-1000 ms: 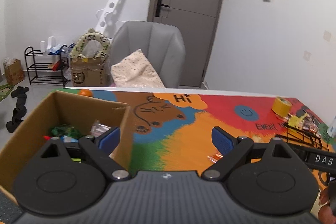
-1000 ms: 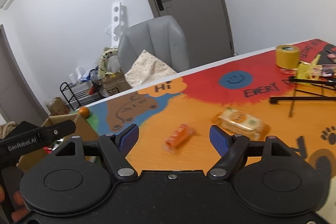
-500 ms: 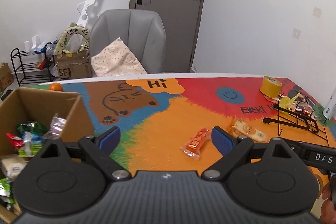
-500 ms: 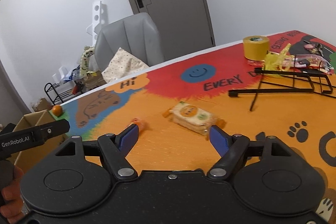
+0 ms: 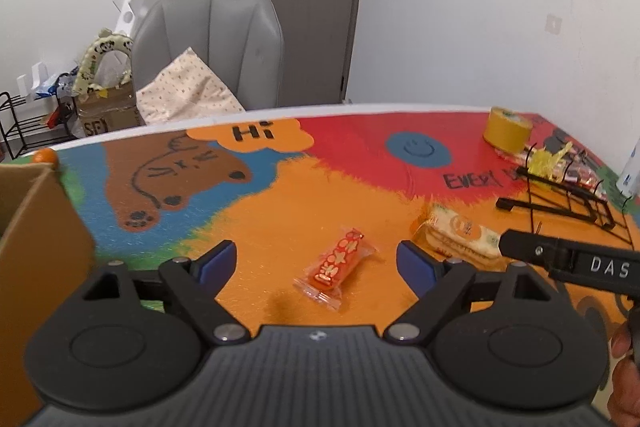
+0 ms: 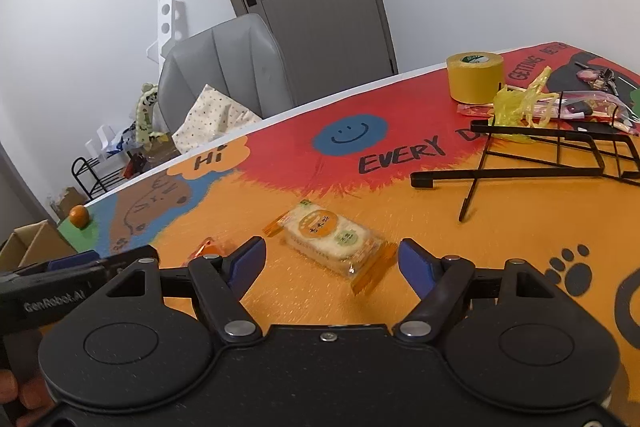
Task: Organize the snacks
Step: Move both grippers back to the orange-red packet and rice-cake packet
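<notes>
Left gripper [image 5: 316, 257] swung off box [image 5: 36, 227], both spread empty; right gripper [image 6: 332, 259] should straddle cracker pack [image 6: 332, 239] at 12 o'clock squarely.

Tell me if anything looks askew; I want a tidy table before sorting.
The black wire rack lies tipped over flat near the yellow tape roll, with wrappers bunched against it. Two snacks lie loose on the mat.
</notes>
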`<state>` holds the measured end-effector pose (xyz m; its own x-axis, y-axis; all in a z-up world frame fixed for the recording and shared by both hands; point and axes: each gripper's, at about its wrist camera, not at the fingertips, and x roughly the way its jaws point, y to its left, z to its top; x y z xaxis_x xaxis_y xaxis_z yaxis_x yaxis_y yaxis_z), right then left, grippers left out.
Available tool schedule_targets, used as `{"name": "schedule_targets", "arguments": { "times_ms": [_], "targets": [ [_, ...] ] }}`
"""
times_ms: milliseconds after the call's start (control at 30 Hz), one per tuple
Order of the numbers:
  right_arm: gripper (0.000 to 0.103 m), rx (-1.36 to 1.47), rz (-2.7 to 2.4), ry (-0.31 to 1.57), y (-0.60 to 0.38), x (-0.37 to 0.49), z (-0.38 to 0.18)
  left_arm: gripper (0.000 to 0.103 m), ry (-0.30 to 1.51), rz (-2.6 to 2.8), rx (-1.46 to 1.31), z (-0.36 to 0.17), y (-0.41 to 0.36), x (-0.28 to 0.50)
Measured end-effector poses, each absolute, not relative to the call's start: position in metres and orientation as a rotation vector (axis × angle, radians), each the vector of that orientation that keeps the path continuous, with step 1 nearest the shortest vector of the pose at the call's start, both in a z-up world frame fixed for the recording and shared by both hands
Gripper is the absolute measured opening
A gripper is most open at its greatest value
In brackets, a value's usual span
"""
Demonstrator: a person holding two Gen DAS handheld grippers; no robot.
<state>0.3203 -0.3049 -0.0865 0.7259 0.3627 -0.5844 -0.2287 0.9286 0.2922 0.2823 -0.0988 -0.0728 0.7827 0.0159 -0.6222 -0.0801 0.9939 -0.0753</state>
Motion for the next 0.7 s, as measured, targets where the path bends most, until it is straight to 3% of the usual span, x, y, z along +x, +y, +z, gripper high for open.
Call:
{"name": "schedule_targets", "arguments": {
  "times_ms": [433, 700],
  "targets": [
    [0.075, 0.138, 0.323, 0.725, -0.29, 0.354, -0.107, 0.085, 0.736, 0.075, -0.047, -0.108, -0.1, 0.321],
    [0.076, 0.098, 0.321, 0.73, -0.281, 0.366, -0.115, 0.066, 0.735, 0.081, -0.034, -0.116, -0.101, 0.331]
  ]
}}
